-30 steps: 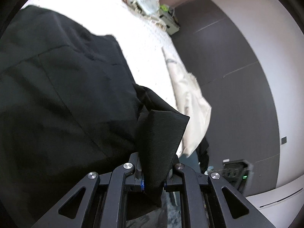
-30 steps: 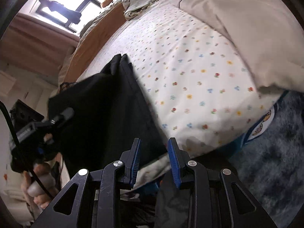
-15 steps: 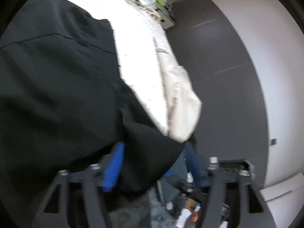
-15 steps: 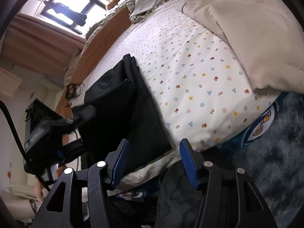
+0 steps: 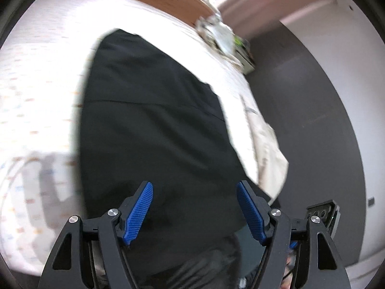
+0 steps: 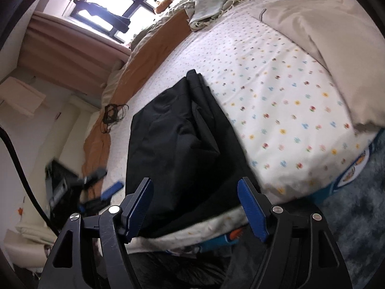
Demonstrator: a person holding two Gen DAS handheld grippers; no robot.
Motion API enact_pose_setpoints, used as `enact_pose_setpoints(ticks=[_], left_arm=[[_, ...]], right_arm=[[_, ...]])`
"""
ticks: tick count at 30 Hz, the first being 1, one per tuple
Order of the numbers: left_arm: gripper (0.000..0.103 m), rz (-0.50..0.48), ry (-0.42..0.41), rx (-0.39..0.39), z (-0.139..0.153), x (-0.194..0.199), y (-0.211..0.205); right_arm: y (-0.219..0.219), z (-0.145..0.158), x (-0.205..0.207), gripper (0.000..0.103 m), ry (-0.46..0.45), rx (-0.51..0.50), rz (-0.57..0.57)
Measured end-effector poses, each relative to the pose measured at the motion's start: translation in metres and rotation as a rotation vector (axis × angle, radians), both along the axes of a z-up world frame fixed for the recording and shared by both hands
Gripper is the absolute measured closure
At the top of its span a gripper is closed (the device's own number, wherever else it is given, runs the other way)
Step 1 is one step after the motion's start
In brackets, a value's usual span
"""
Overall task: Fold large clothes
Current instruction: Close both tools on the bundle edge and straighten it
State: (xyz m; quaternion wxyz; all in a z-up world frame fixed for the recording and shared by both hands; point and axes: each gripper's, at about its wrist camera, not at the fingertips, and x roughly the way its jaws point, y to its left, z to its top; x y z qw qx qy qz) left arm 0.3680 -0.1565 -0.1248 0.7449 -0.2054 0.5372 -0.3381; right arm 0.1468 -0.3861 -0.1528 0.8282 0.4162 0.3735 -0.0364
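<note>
Right wrist: folded black garment (image 6: 182, 144) lies lengthwise, running away up the bed (image 6: 276, 91)

A flower-dotted bedsheet (image 6: 276, 101) spreads wide — a cream duvet (image 6: 336, 43) bunched along one side, dark cable (image 6: 113, 115) coiled opposite.

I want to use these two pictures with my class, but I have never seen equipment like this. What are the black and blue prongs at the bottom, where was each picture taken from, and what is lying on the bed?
There is no robot here. A person holds a two-fingered tool in each hand, and a wide-angle camera on each looks out along its fingers.

One picture comes from the left gripper, the other from the right gripper. The blue strips are its finger pads.

Both look down on a bed with a flower-dotted sheet. A black garment, partly folded, lies on it, with a beige blanket to one side.

Nothing is held: the left jaws stand open and the right jaws are opening.
</note>
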Motion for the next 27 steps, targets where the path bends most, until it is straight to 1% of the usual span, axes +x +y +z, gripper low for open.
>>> enact_pose_setpoints(ticks=[2,5,8,10,11,12,13,14,15,17,18,21,27], left_arm=[[0.03,0.043,-0.004,0.026,-0.002,0.0,0.026],[0.03,0.1,0.011,0.051,-0.009,-0.002,0.057],[0.03,0.129,0.028,0.055,-0.016,-0.012,0.068],[0.03,0.134,0.034,0.056,-0.021,-0.017,0.072],[0.031,0.129,0.037,0.06,-0.024,-0.022,0.073],[0.032,0.124,0.041,0.063,-0.028,-0.022,0.072],[0.037,0.115,0.047,0.066,-0.031,-0.023,0.071],[0.044,0.101,0.059,0.069,-0.036,-0.024,0.067],[0.047,0.091,0.067,0.07,-0.038,-0.024,0.064],[0.067,0.06,0.088,0.077,-0.046,-0.024,0.054],[0.071,0.047,0.099,0.079,-0.051,-0.025,0.05],[0.072,0.033,0.1,0.095,-0.054,-0.031,0.045],[0.072,0.012,0.13,0.059,-0.051,-0.035,0.042]], right_arm=[[0.0,-0.003,0.008,0.03,0.001,0.012,-0.006],[0.0,-0.005,0.022,0.03,-0.003,0.014,-0.006],[0.001,-0.006,0.032,0.031,-0.006,-0.007,-0.013],[0.001,-0.007,0.034,0.054,-0.006,-0.019,-0.029],[0.0,-0.008,0.035,0.081,0.004,-0.034,-0.035],[-0.001,-0.011,0.035,0.086,0.012,-0.037,-0.038],[-0.003,-0.012,0.034,0.087,0.008,-0.026,-0.042],[-0.004,-0.013,0.031,0.092,-0.003,-0.02,-0.042],[-0.004,-0.012,0.028,0.094,-0.014,-0.028,-0.039],[-0.004,-0.012,0.02,0.097,-0.026,-0.036,-0.046],[-0.006,-0.014,0.015,0.097,-0.028,-0.03,-0.052],[-0.01,-0.019,0.0,0.098,-0.029,-0.013,-0.069],[-0.016,-0.037,-0.019,0.099,0.004,0.009,-0.098]])
